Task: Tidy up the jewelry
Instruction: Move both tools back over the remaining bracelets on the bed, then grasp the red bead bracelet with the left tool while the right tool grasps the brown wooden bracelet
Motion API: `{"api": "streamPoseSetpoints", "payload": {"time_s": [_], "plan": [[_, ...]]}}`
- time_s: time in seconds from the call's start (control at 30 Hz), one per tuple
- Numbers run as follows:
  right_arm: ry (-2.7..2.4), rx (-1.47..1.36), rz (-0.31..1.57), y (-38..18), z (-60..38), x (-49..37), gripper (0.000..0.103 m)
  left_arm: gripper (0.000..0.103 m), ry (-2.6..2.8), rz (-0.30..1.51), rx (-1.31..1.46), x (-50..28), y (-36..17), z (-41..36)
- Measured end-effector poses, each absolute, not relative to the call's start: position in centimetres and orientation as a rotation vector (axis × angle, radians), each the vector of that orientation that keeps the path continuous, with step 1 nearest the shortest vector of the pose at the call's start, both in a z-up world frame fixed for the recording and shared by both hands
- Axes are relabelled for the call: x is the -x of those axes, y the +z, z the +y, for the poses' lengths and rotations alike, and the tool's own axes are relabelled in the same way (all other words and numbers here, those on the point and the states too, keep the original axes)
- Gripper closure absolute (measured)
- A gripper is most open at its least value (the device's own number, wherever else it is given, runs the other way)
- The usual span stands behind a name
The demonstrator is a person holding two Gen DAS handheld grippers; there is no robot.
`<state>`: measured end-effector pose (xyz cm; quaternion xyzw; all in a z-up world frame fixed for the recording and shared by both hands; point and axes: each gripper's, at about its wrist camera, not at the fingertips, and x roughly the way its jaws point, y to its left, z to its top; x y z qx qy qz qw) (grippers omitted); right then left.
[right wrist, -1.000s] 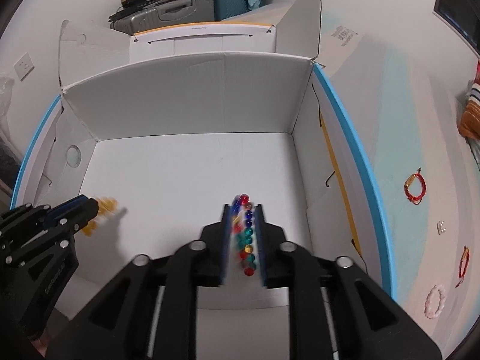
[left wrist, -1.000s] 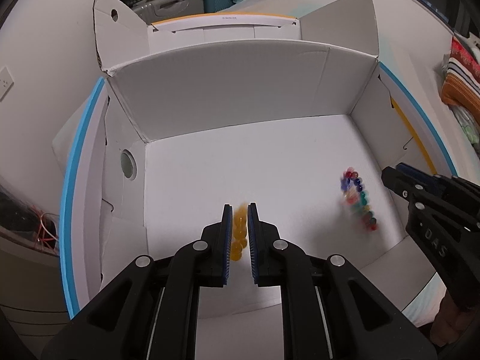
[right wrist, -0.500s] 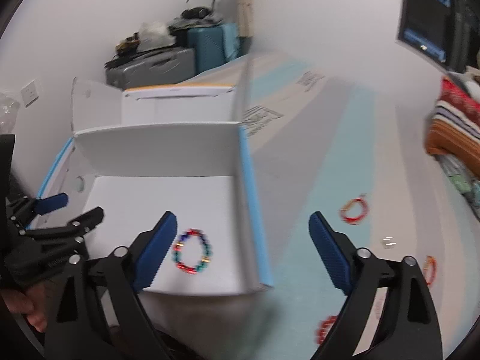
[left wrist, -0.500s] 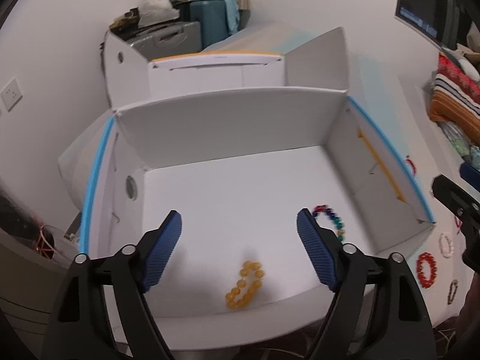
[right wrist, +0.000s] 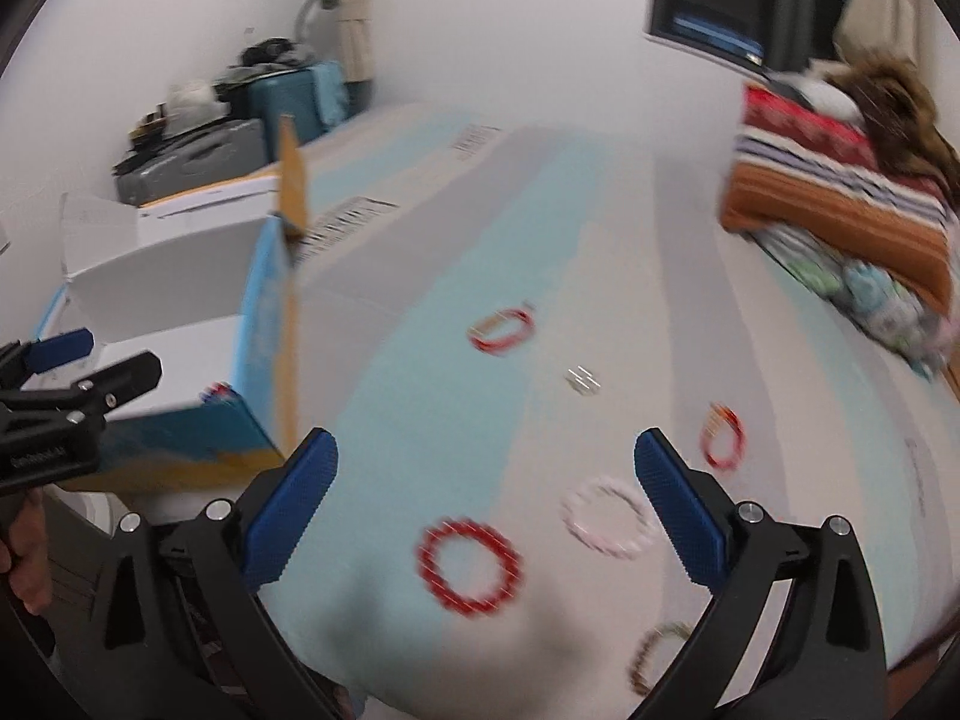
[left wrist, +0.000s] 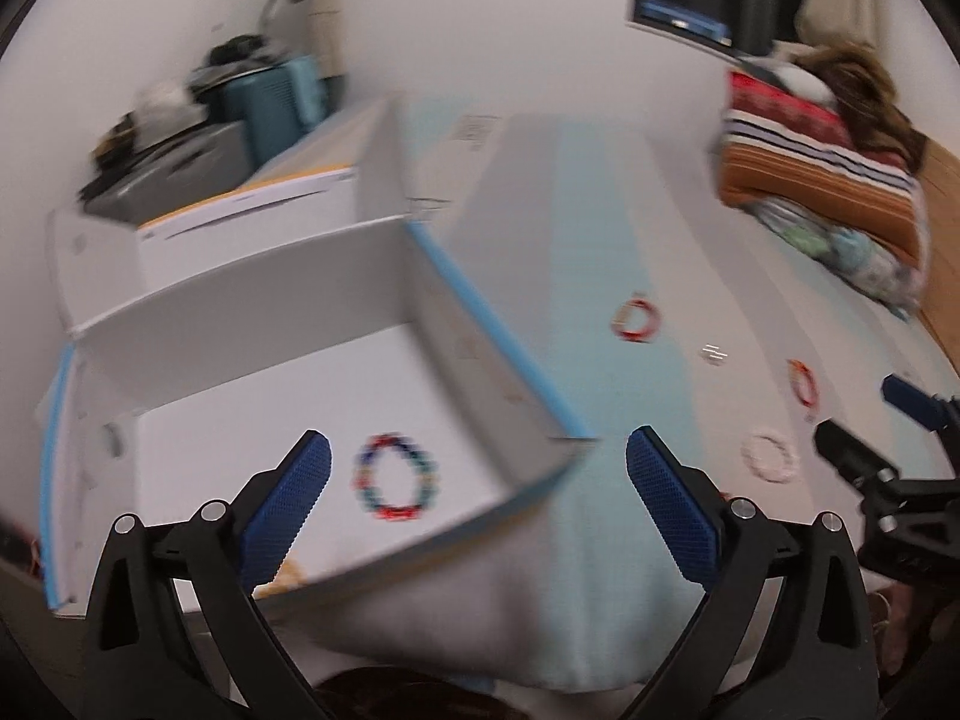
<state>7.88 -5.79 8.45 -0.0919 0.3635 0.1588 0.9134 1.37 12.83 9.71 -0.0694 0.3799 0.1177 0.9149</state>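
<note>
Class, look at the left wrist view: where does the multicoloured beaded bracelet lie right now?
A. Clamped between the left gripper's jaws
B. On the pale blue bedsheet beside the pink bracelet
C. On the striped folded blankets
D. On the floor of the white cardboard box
D: the multicoloured beaded bracelet lies flat on the floor of the white cardboard box, while the left gripper has its jaws spread wide and empty.
</note>
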Motion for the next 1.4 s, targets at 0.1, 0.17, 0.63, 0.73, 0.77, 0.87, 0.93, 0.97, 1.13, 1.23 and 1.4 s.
{"api": "streamPoseSetpoints", "payload": {"time_s": [0.1, 0.17, 0.63, 0.73, 0.77, 0.87, 0.93, 0.97, 1.13, 1.23, 1.4], "plan": [[0.279, 0.164, 0.777, 7.2, -8.9, -7.6, 0.008, 0.006, 0.187, 0.790, 0.126, -2.4, 9.3, 9.7], [0.246, 0.149, 0.802, 6.3, -11.0, -7.4, 0.008, 0.006, 0.154, 0.801, 0.117, -3.0, 8.8, 8.1], [0.143, 0.044, 0.974, -0.7, -19.0, -7.4, 0.008, 0.006, 0.032, 0.936, 0.072, -6.9, 1.6, 0.4], [0.142, 0.019, 1.009, -2.2, -19.6, -7.7, 0.008, 0.006, 0.019, 0.964, 0.063, -7.5, -0.2, -0.1], [0.143, 0.014, 1.016, -2.6, -19.6, -7.7, 0.008, 0.006, 0.021, 0.972, 0.060, -7.7, -0.8, -0.2], [0.144, 0.000, 1.049, -4.0, -19.9, -8.0, 0.008, 0.008, 0.020, 1.004, 0.072, -8.3, -2.4, -0.2], [0.144, -0.004, 1.062, -4.5, -20.1, -8.2, 0.010, 0.014, 0.018, 1.026, 0.076, -8.7, -3.4, -0.1], [0.148, -0.007, 1.068, -4.7, -20.1, -8.3, 0.011, 0.015, 0.015, 1.033, 0.078, -8.8, -3.6, 0.0], [0.160, -0.018, 1.117, -6.0, -20.2, -9.0, 0.020, 0.018, 0.019, 1.063, 0.081, -9.6, -5.3, 0.1], [0.160, -0.005, 1.134, -6.7, -20.1, -9.3, 0.022, 0.018, 0.020, 1.065, 0.070, -9.6, -5.7, 0.1], [0.146, 0.030, 1.121, -6.7, -19.7, -9.2, 0.031, 0.023, 0.036, 1.073, 0.056, -9.7, -5.9, 0.2]]}}
